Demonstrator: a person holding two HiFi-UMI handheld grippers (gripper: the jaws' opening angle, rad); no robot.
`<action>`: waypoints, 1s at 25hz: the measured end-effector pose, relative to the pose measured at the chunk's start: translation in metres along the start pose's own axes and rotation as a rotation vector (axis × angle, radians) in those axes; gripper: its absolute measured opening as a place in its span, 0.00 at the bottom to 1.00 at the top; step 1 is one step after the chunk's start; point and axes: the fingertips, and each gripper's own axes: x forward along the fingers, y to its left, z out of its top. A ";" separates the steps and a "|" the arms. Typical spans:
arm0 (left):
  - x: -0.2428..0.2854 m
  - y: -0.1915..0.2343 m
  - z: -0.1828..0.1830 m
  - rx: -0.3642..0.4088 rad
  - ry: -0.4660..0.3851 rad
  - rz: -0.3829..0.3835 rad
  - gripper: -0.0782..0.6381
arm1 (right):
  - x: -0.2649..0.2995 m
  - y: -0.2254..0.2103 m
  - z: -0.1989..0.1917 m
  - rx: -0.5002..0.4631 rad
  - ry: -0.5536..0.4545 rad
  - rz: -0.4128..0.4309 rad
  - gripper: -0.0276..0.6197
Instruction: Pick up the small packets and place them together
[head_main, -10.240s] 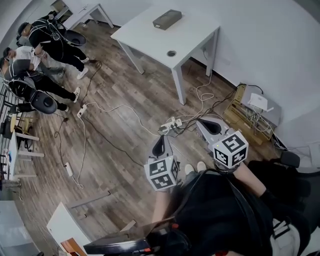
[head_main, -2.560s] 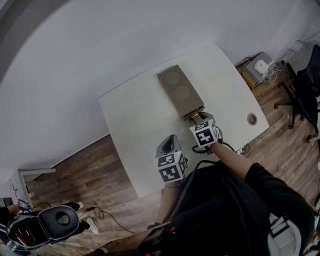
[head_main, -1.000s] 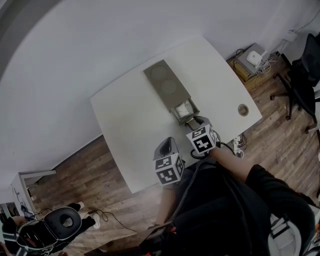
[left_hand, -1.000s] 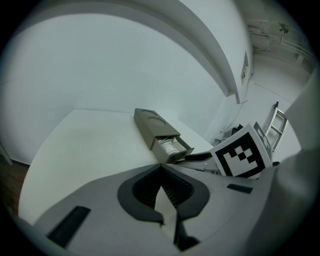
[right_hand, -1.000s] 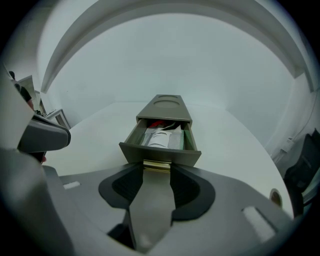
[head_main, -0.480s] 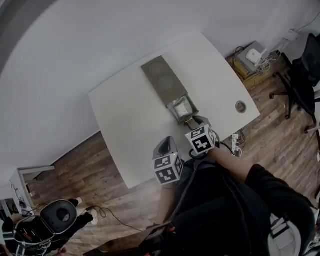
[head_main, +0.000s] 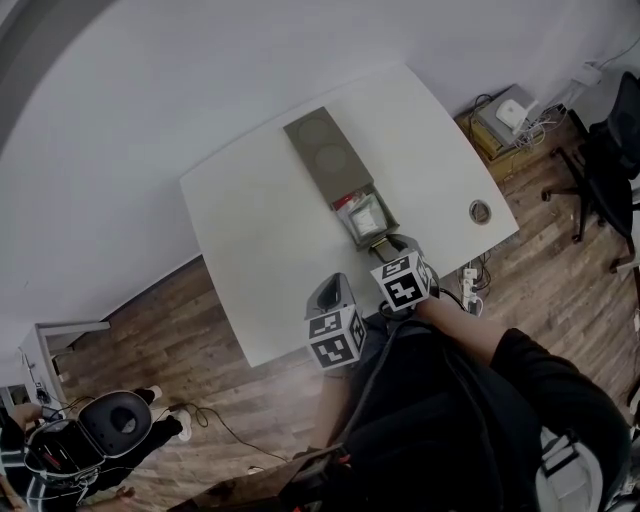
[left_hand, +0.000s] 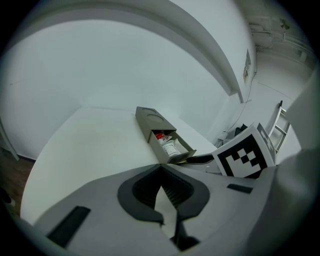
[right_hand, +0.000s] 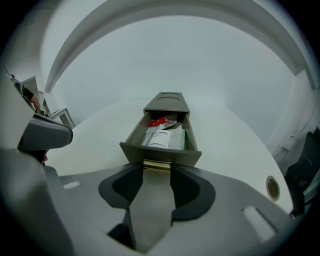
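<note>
Brightness: soft, even indoor light, rather dim; colours look grey and washed out.
Shadows: faint and diffuse on the white table (head_main: 250, 230); the back of the open drawer (right_hand: 135, 150) is the darkest spot.
Distortion: strong fisheye, so the table edges and the wall (head_main: 150, 80) bow; both gripper views have black corners.
Focus: the drawer is fairly sharp; the left gripper (left_hand: 160, 169) and right gripper (right_hand: 156, 166), close to their lenses, look soft.

Table (head_main: 260, 230) smooth matt white; drawer handle (right_hand: 157, 165) brassy metal; floor (head_main: 150, 320) wood-grain
</note>
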 end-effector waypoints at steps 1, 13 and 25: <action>-0.001 -0.001 -0.001 -0.001 -0.001 0.001 0.10 | -0.001 0.001 -0.002 0.000 -0.001 0.001 0.30; -0.011 -0.013 -0.004 0.018 -0.001 0.012 0.10 | -0.010 0.003 -0.012 -0.010 -0.002 0.008 0.30; -0.022 -0.029 -0.019 0.020 0.018 0.007 0.10 | -0.023 0.006 -0.027 -0.025 0.000 0.025 0.30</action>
